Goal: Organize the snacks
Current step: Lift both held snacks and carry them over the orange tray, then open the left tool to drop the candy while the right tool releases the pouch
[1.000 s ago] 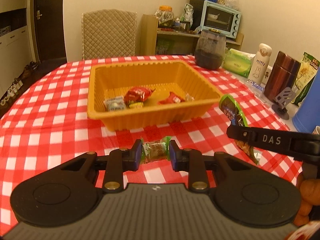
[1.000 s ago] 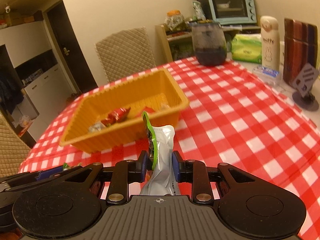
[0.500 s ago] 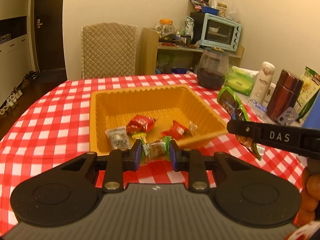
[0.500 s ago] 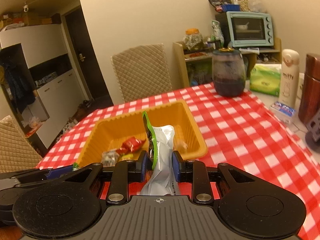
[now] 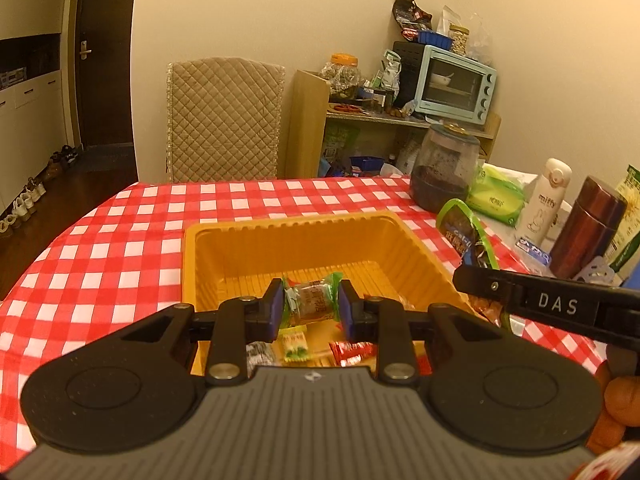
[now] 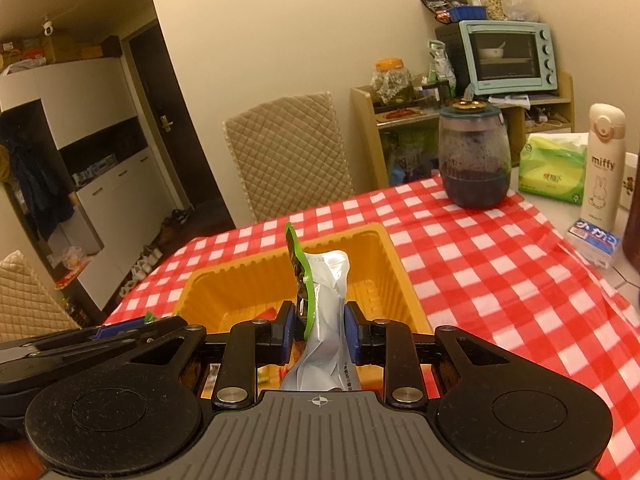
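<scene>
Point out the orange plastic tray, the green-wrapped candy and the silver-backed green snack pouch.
Orange plastic tray (image 5: 288, 224), left wrist view, far rim.
Green-wrapped candy (image 5: 311, 299), left wrist view, wrapper middle.
Silver-backed green snack pouch (image 6: 326, 300), right wrist view, silver back.

Cream walls (image 5: 340, 8), quilted chair (image 5: 224, 120), dark door (image 5: 104, 52), wooden shelf (image 6: 400, 120), warm light.

Your grippers: matt black plastic, ribbed grey housing. Orange tray (image 5: 424, 250): ridged, glossy plastic. Green-ended candy (image 5: 311, 303): clear crinkly film. Pouch (image 6: 328, 312): silvery foil. Tablecloth (image 5: 120, 240): smooth checked vinyl, slight sheen.

Left gripper (image 5: 311, 309) and right gripper (image 6: 319, 330), side by side, jaws nearly closed.
</scene>
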